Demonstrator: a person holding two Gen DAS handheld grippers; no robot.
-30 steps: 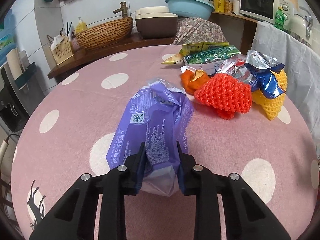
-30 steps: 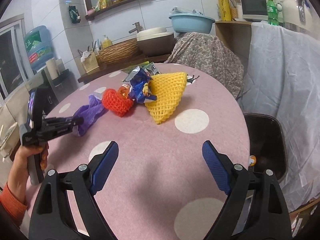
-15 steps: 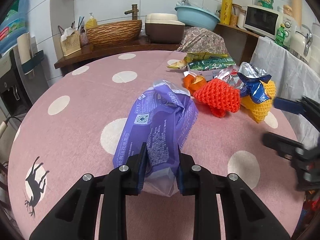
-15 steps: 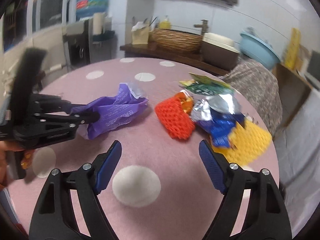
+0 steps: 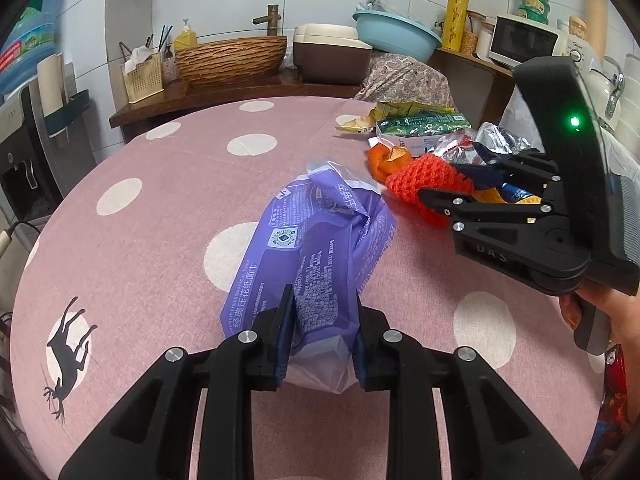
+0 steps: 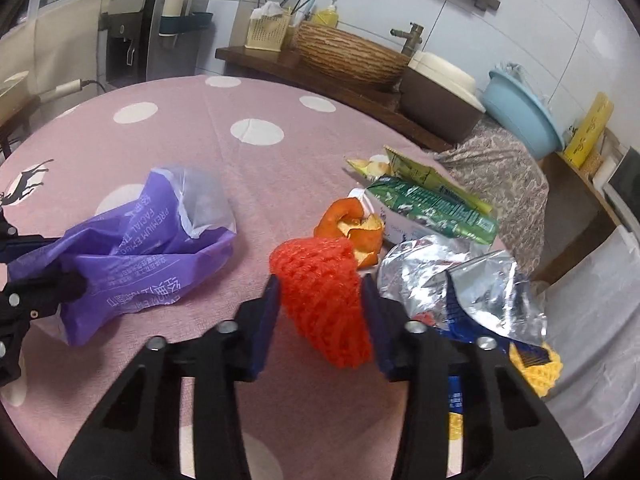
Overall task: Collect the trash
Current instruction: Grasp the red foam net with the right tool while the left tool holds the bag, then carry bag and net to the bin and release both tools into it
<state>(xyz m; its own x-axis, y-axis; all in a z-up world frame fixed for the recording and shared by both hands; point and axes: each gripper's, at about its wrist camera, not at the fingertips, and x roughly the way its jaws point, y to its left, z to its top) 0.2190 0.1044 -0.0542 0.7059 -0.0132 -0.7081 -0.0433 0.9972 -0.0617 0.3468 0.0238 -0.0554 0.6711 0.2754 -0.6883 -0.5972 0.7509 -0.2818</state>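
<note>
The yellow net (image 6: 538, 368) is mostly buried under the foil bag (image 6: 472, 280), so it's hard to make out. The left gripper (image 5: 320, 336) is pinched tight on the crumpled purple bag (image 5: 320, 248) on the table (image 5: 160, 184). The right gripper (image 6: 322, 320) has its pads against both sides of the red net (image 6: 320, 292), next to the orange peel (image 6: 352, 228).

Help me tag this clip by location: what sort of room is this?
Most likely a home kitchen or dining corner: a microwave on a side shelf, a faucet over a woven basin, and a round table.
</note>
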